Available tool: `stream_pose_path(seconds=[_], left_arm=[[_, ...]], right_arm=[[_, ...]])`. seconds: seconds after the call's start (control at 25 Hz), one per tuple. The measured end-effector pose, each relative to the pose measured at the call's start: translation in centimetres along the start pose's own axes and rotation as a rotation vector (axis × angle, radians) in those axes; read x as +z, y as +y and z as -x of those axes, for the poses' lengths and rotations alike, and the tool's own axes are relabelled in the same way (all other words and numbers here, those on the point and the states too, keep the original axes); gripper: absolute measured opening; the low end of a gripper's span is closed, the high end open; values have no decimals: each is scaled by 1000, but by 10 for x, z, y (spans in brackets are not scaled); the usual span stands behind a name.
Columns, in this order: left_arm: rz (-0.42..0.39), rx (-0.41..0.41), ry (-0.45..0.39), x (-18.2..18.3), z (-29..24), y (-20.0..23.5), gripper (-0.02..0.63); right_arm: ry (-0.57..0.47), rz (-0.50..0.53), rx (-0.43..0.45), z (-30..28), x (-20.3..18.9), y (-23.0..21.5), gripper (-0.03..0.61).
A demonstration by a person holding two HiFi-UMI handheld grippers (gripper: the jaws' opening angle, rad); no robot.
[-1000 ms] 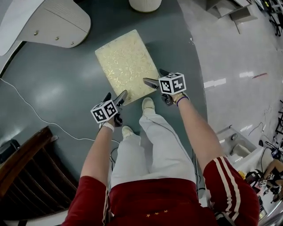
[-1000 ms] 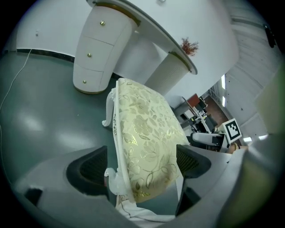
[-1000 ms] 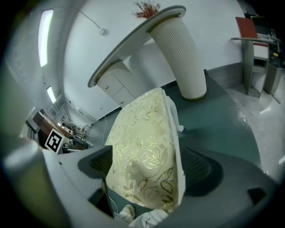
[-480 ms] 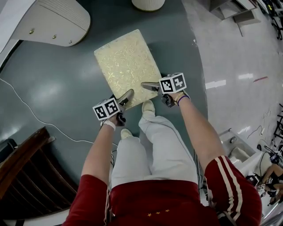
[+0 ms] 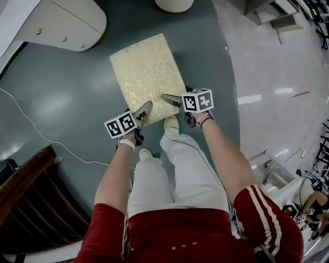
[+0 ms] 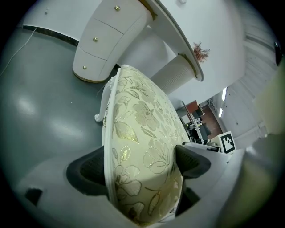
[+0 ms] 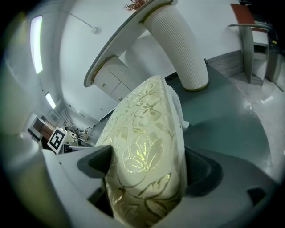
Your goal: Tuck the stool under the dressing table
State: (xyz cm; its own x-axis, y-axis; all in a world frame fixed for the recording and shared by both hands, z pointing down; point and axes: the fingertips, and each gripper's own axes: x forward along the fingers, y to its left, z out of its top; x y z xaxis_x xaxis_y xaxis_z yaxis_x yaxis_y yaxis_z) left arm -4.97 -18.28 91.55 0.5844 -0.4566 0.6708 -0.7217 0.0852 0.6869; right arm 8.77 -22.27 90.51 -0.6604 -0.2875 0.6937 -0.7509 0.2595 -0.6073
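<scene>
At the bottom of the head view it's just the person's red top and white trousers, with a dark wooden chair (image 5: 31, 205) in the lower left corner. Right above the shoes (image 5: 171, 123), both grippers are on the near end of the stool (image 5: 146, 69). The left gripper (image 5: 143, 112) has the near left corner of the gold floral cushion clamped between its pads, and its own view shows the cushion filling the whole gap. The right gripper (image 5: 174, 100) is on the near right corner. Its jaws are very wide and closing, with the cushion wedged between them and both pads against it. The stool stands on the grey floor (image 5: 67, 102) mid-frame, out in the open, with a thin white cable (image 5: 31, 126) off to its left. The dressing table (image 5: 61, 23) sits in the upper left, apart from the stool. Its ribbed pedestal (image 5: 175, 4) is at the top edge, just past the stool's far end.
</scene>
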Motion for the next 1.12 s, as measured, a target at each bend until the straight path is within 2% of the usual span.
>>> stream_pose_path(seconds=[0.2,0.36,0.64,0.84,1.0,1.12], left_arm=[[59,34,-23,3,13,-19,480],[98,51,4,-5,31,-37,480],[27,48,40,18,56,-67,482],[-28,46,33,56,86,-83,482],[-26,14,24,69,109,-100,482],[-36,-24,-9,92,121,-106,482]], right_arm=[[58,-30,-5,17,9,4,480],[108,-70,-19,39,2,14,479],[55,-146,-27,70,15,37,480],[9,-163,-17,80,46,70,480],[-4,-141,-42,100,63,96,480],[-29,-101,-65,103,86,114,480]])
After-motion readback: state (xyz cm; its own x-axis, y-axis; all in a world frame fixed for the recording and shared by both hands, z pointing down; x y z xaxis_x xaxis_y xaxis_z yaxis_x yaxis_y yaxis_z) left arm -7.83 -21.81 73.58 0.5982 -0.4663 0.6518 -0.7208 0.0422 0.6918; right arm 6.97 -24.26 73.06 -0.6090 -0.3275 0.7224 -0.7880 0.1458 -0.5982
